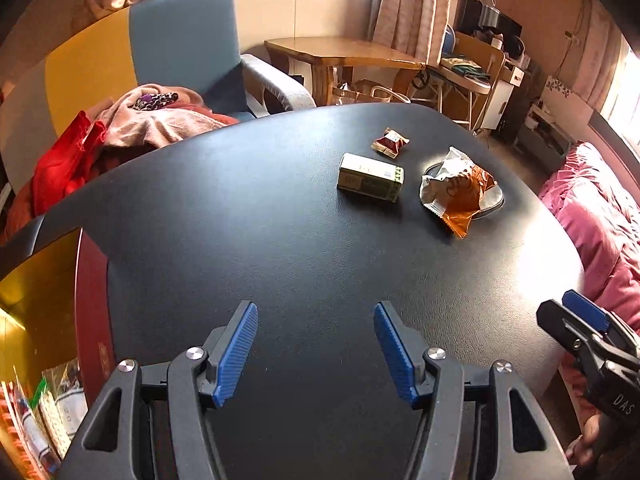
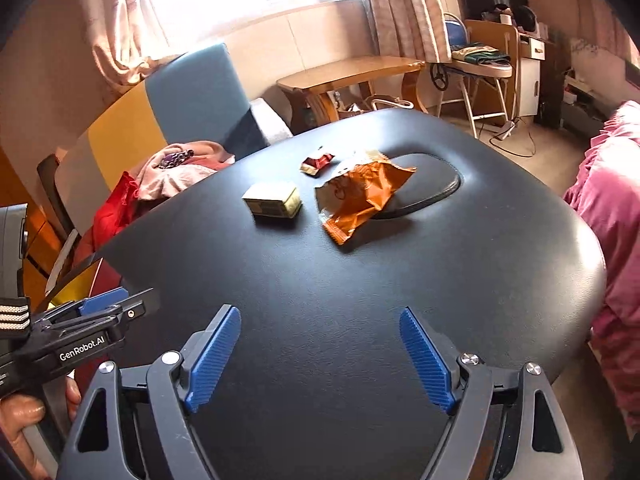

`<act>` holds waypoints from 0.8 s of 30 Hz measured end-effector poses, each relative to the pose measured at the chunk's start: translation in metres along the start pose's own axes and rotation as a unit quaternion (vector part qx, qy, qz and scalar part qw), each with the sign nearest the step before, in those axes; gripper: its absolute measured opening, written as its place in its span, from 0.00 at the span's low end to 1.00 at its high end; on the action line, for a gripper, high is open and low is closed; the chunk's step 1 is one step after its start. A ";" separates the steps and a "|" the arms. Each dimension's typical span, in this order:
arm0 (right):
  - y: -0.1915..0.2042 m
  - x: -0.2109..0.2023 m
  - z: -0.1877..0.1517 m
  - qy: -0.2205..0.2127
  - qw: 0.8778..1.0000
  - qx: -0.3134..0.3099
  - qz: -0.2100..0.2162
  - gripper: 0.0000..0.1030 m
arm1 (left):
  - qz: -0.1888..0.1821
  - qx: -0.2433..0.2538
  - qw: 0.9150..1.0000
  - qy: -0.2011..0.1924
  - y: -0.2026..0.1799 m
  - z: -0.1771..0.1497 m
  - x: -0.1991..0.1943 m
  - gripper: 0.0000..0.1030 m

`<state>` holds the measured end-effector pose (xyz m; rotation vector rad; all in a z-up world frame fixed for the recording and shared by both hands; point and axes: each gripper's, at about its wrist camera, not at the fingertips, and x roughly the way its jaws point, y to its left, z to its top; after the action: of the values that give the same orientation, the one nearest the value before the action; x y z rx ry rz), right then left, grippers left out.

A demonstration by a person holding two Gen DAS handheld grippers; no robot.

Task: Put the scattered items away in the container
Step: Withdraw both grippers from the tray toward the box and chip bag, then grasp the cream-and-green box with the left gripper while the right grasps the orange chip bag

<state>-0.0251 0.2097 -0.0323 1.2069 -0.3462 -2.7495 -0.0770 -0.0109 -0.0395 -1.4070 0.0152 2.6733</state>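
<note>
Black table: 1 box, 2 snack packets.

Take the black table as your landmark. Behind its far left edge you see a blue armchair with a grey armrest, and on the seat beside it a heap of pink cloth with a red garment lying to its left. Straight beyond the table's far edge stands a wooden side table under patterned curtains. To the far right of that you find a white folding stand with folded fabric on top. Along the table's right edge a pink quilt is bunched up.
</note>
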 end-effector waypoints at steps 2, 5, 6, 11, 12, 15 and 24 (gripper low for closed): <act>-0.006 0.000 0.005 -0.002 1.000 0.006 -0.003 0.80 | 0.000 0.007 1.000 0.001 -0.003 0.004 0.004 0.60; -0.016 0.000 0.012 -0.008 1.000 0.018 -0.005 0.80 | -0.002 0.013 1.000 0.001 -0.008 0.011 0.008 0.60; -0.018 0.001 0.014 -0.009 1.000 0.021 -0.006 0.80 | -0.002 0.017 1.000 0.001 -0.010 0.014 0.011 0.60; -0.034 0.005 0.020 -0.006 0.999 0.034 -0.012 0.81 | -0.017 0.031 0.999 0.010 -0.015 0.030 0.026 0.61; -0.037 0.006 0.020 -0.005 0.999 0.037 -0.013 0.82 | -0.023 0.034 0.999 0.013 -0.016 0.033 0.030 0.61; -0.045 0.012 0.019 0.000 0.999 0.044 -0.016 0.82 | -0.062 0.020 0.997 0.031 -0.011 0.049 0.046 0.64; -0.058 0.028 0.020 0.006 0.998 0.059 -0.014 0.84 | -0.109 0.069 0.991 0.013 -0.022 0.094 0.071 0.72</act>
<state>-0.0594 0.2630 -0.0538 1.2636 -0.5012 -2.7791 -0.1919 0.0241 -0.0435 -1.3186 0.0448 2.4269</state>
